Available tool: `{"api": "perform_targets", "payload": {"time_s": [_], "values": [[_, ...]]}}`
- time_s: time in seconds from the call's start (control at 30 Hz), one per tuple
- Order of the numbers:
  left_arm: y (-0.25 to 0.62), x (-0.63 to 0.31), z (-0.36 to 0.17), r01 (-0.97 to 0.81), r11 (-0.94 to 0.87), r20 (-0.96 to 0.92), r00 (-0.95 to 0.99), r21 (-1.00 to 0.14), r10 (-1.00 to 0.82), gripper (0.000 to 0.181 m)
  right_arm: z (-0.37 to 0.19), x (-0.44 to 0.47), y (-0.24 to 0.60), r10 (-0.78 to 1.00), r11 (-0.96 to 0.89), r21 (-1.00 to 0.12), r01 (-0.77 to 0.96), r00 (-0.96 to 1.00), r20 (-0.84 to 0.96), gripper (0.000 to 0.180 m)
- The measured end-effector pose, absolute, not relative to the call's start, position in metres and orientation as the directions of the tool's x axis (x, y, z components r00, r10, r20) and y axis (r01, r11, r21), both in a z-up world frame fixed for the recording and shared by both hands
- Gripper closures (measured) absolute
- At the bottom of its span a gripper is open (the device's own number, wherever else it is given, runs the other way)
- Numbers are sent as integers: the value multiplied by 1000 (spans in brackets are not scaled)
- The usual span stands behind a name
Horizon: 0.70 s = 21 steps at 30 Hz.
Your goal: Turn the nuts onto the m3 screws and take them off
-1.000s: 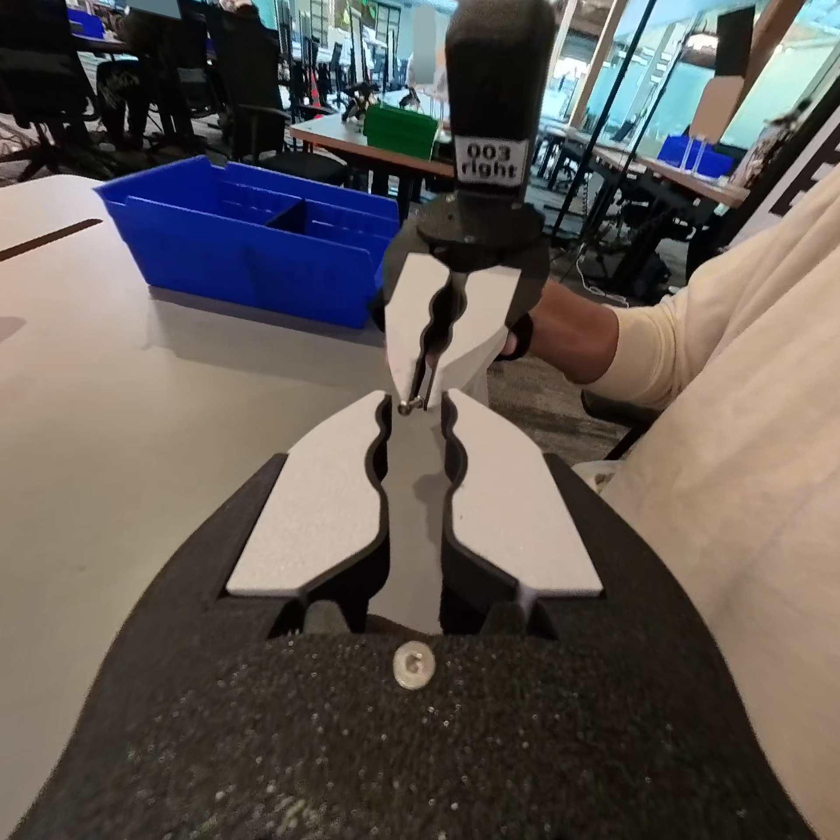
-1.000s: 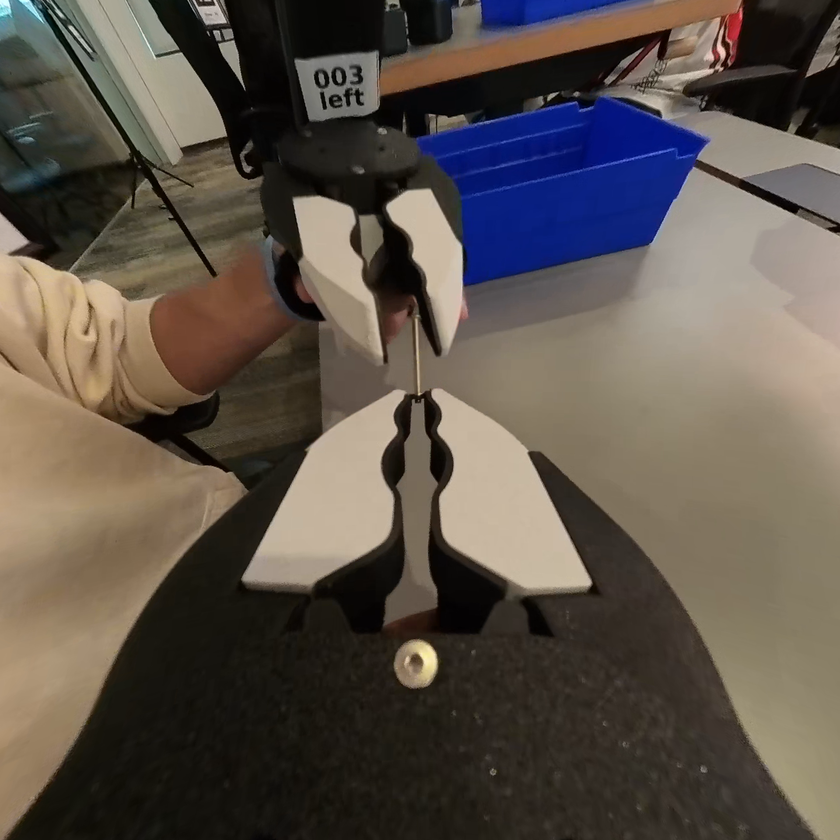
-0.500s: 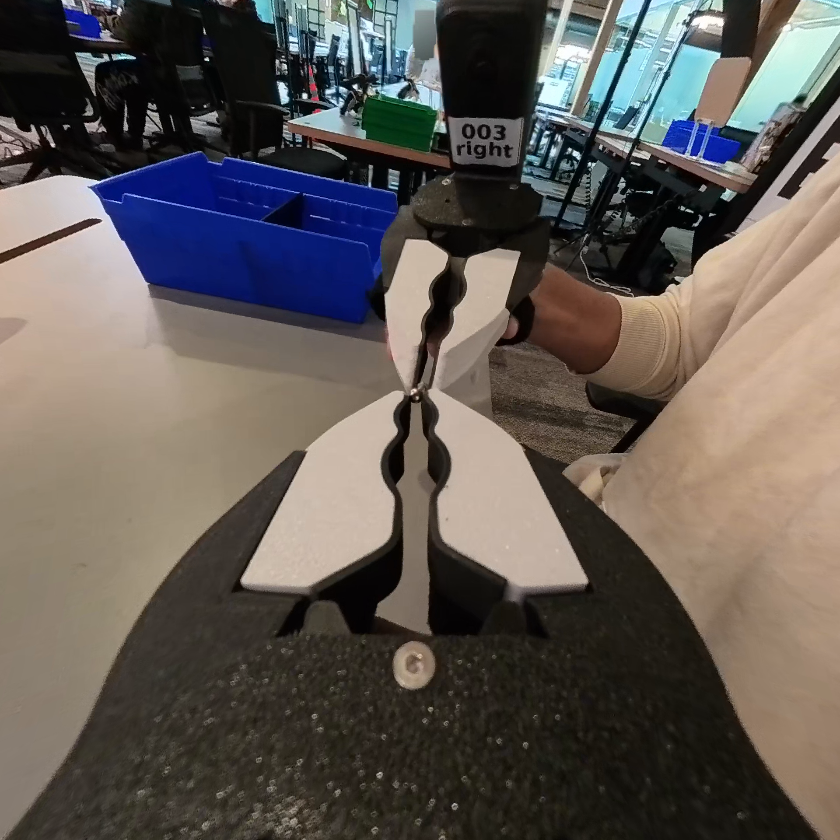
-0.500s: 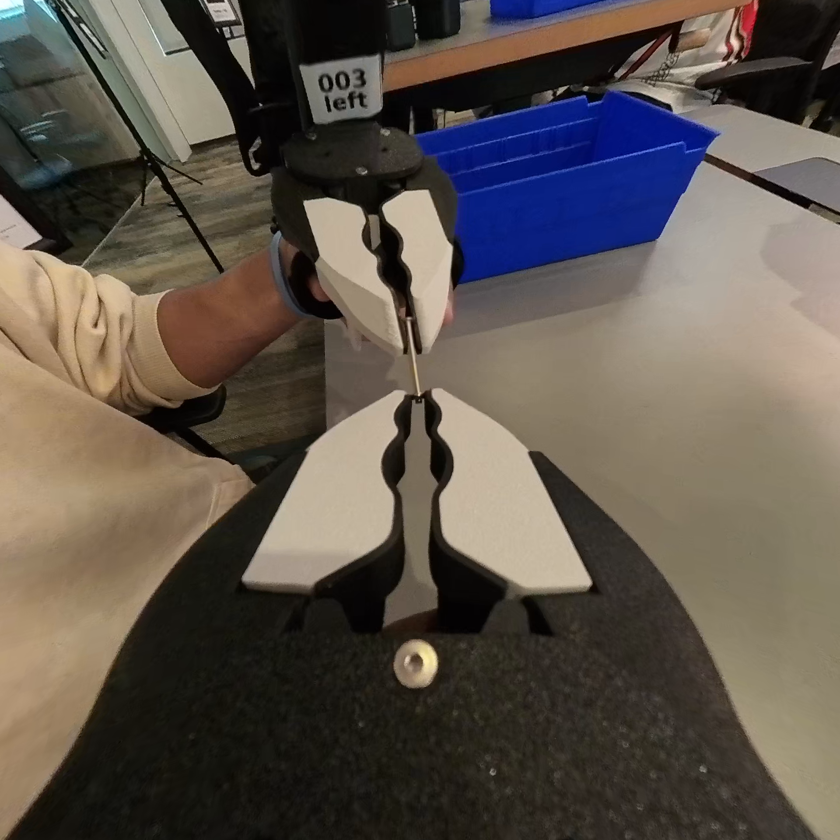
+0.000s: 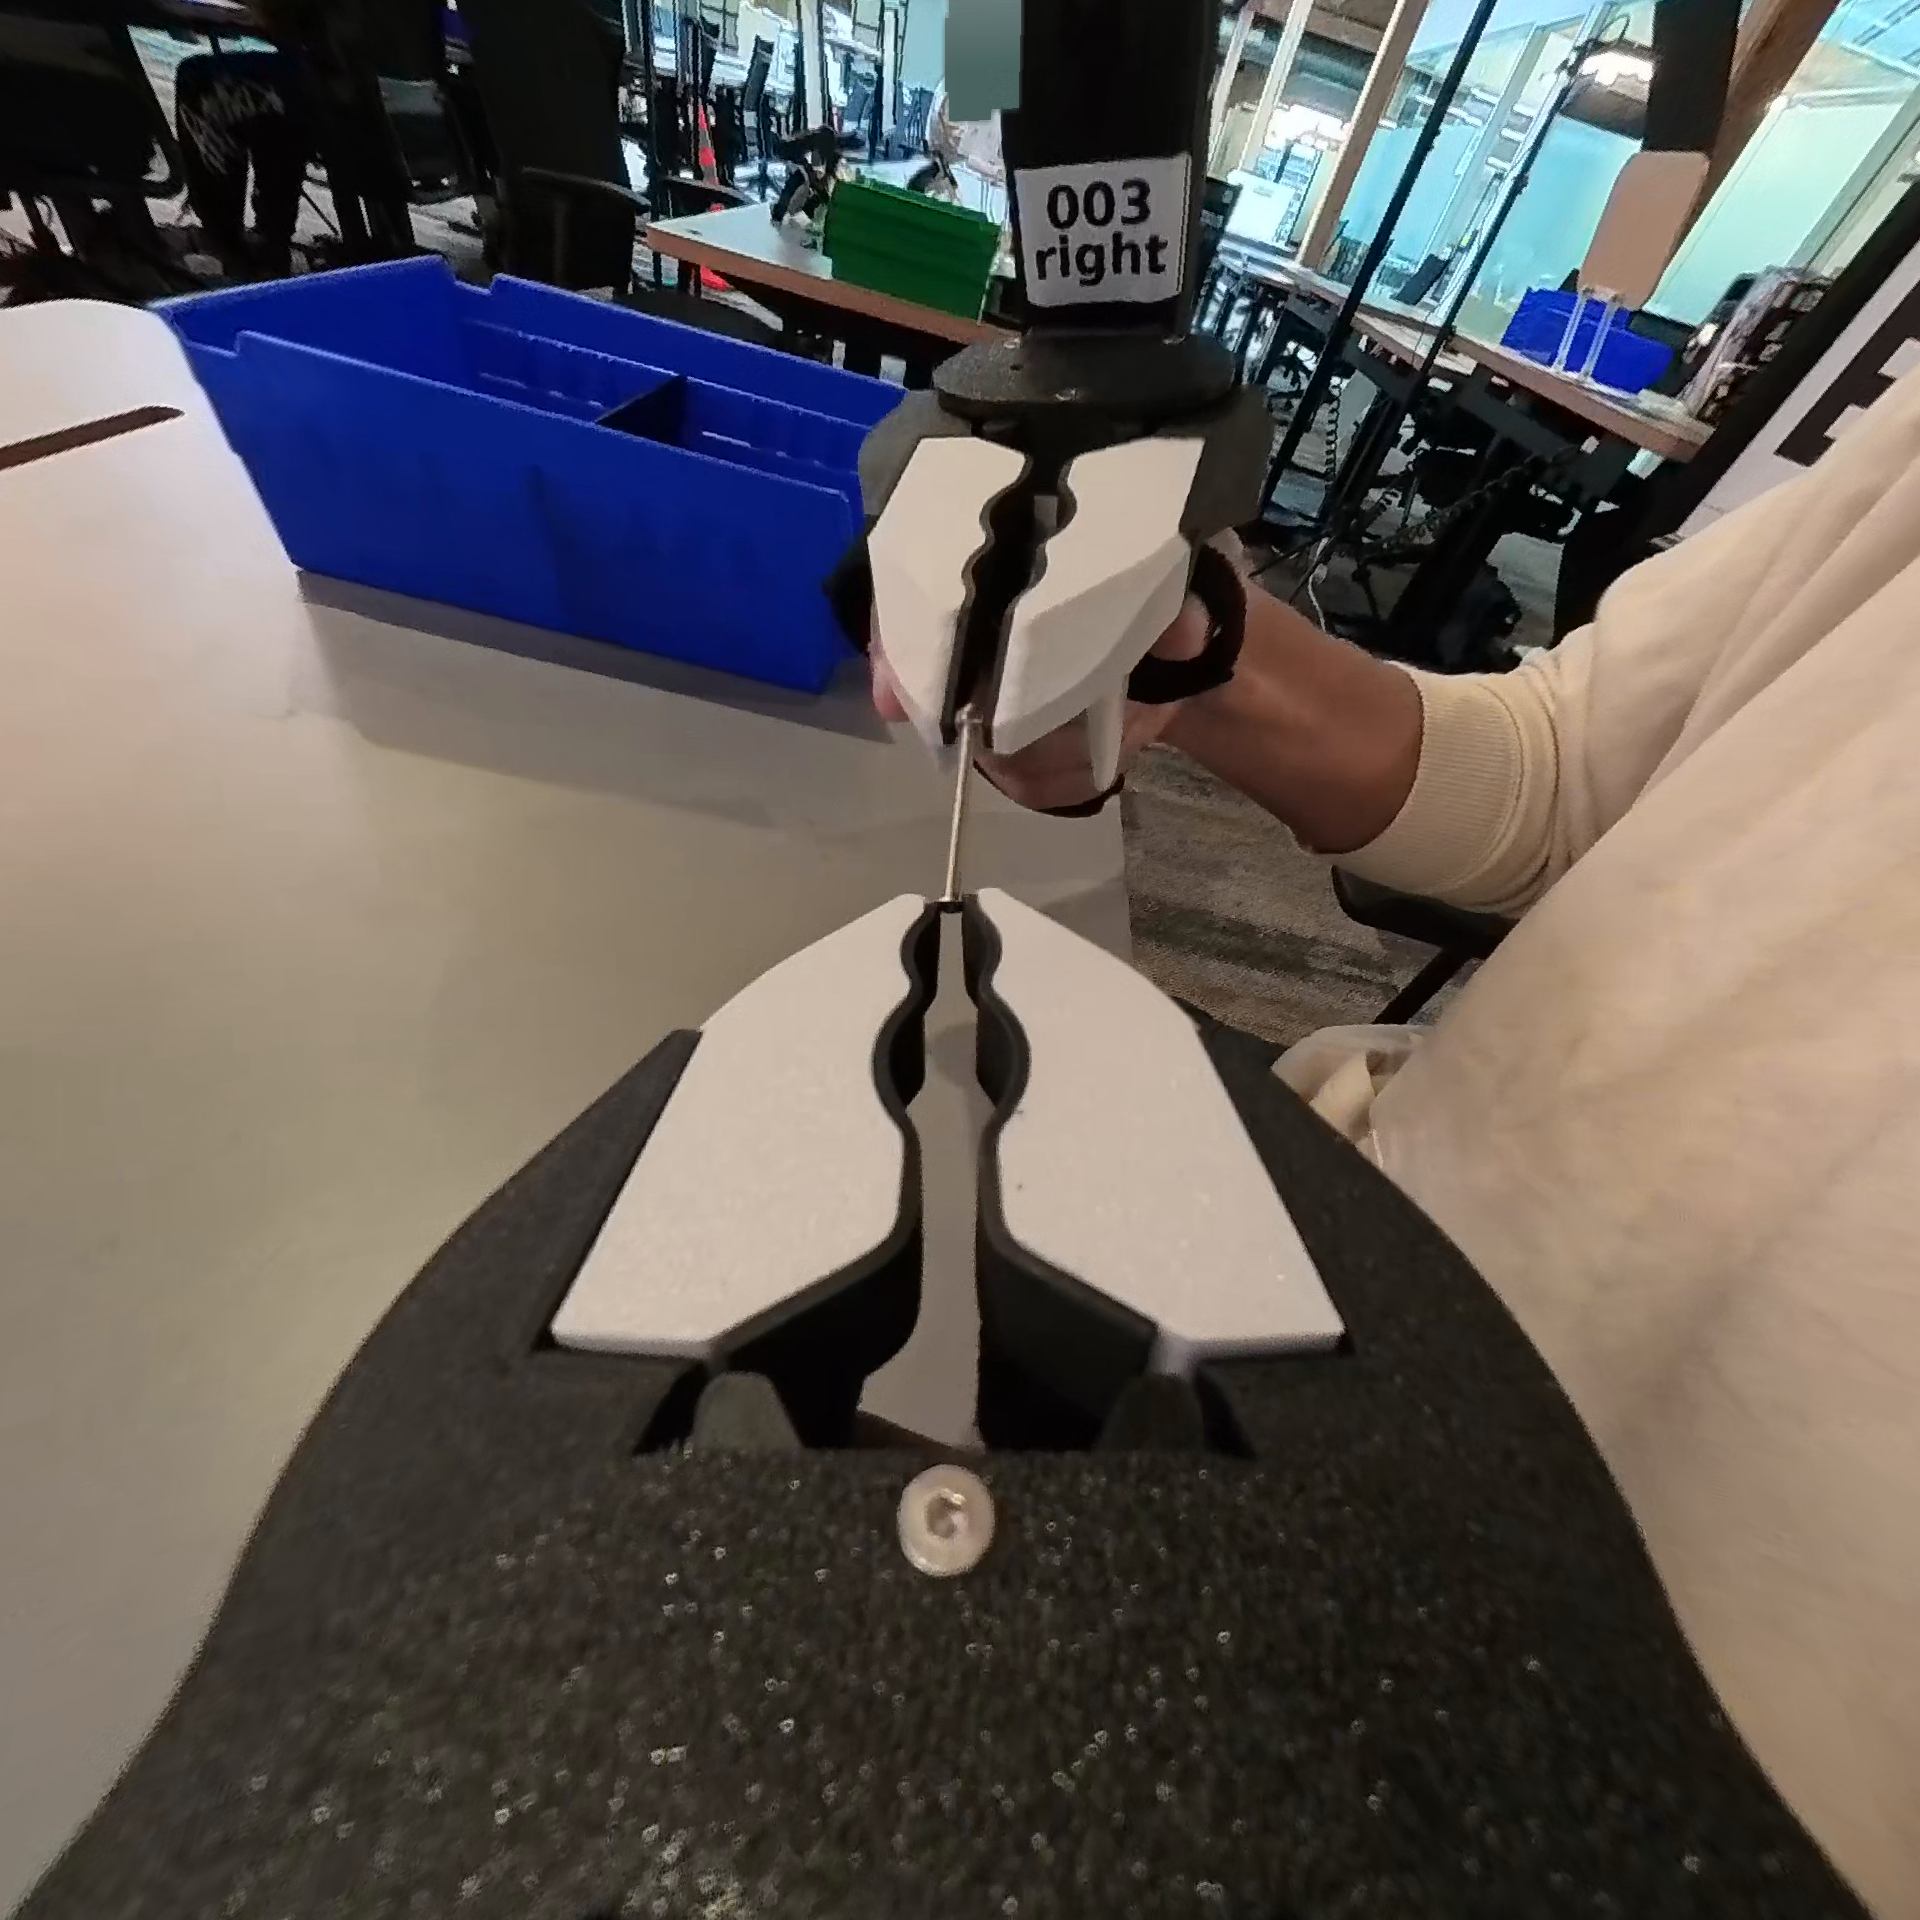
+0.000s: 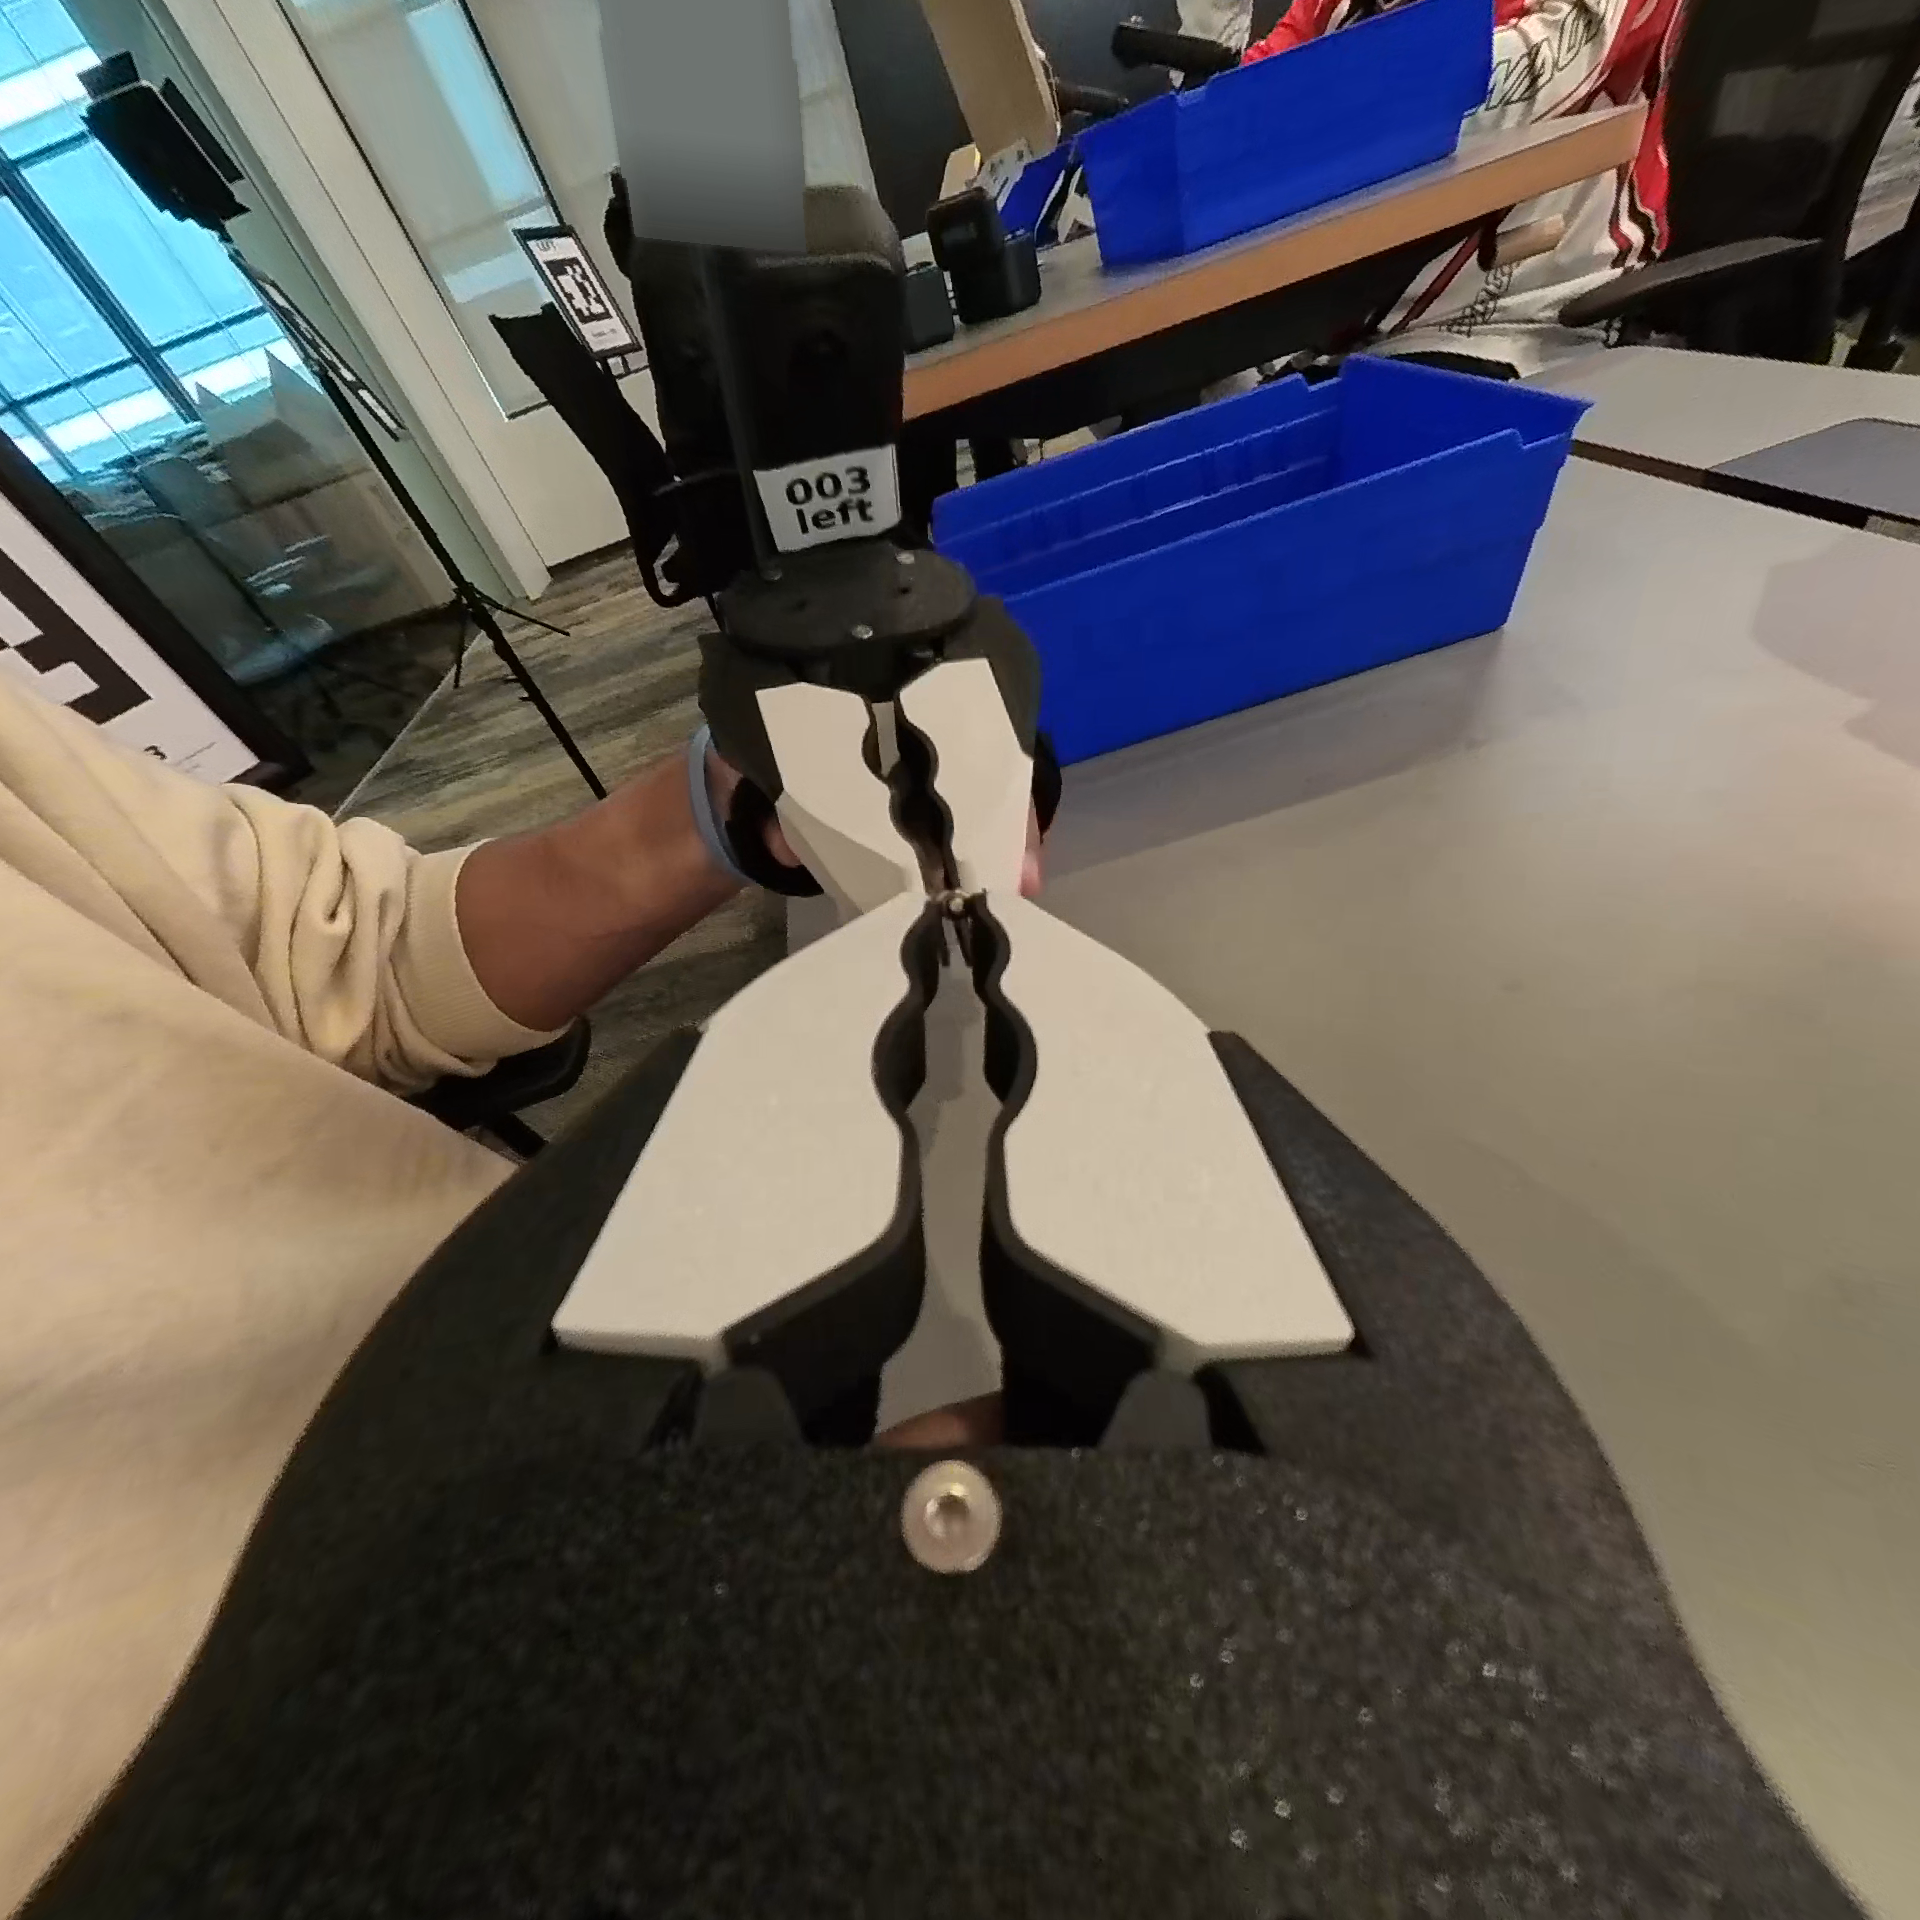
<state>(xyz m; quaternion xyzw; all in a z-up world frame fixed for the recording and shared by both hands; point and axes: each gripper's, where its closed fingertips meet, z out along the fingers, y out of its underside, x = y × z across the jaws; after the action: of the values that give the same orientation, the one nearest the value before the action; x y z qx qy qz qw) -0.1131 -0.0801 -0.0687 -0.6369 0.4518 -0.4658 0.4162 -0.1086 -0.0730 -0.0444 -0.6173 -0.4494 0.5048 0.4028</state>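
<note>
- I'm clamping my left gripper (image 5: 950, 902) on the screw's (image 5: 958, 810) near end.
- My right gripper (image 5: 971, 727) is gripping the far end, nut (image 6: 950, 902) between its fingertips.

White printed label (image 5: 1099, 230) on each gripper

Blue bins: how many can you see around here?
3, maybe more hidden. One divided blue bin sits on the grey table beyond the two grippers. A second blue bin stands on the wooden desk behind. A third blue bin is far off on another desk.
</note>
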Motion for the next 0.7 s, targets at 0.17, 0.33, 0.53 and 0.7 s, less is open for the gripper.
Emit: {"api": "perform_targets", "payload": {"time_s": [0.17, 0.33, 0.53, 0.7], "values": [[-80, -113, -72, -187, -249, 221, 158, -950, -962, 177, -46, -110, -74, 963, -268, -950, 158, 72, -260, 175], [-82, -115, -69, -194, -220, 188, 170, -956, -967, 174, -48, -110, -76, 962, -273, -945, 179, 54, -268, 174], [-84, -118, -69, -233, -185, 142, 191, -955, -971, 164, -52, -109, -75, 962, -271, -939, 210, 75, -261, 175], [-86, -116, -78, -332, -121, 48, 220, -935, -974, 163, -55, -109, -78, 963, -268, -935, 234, 75, -257, 174]]}}
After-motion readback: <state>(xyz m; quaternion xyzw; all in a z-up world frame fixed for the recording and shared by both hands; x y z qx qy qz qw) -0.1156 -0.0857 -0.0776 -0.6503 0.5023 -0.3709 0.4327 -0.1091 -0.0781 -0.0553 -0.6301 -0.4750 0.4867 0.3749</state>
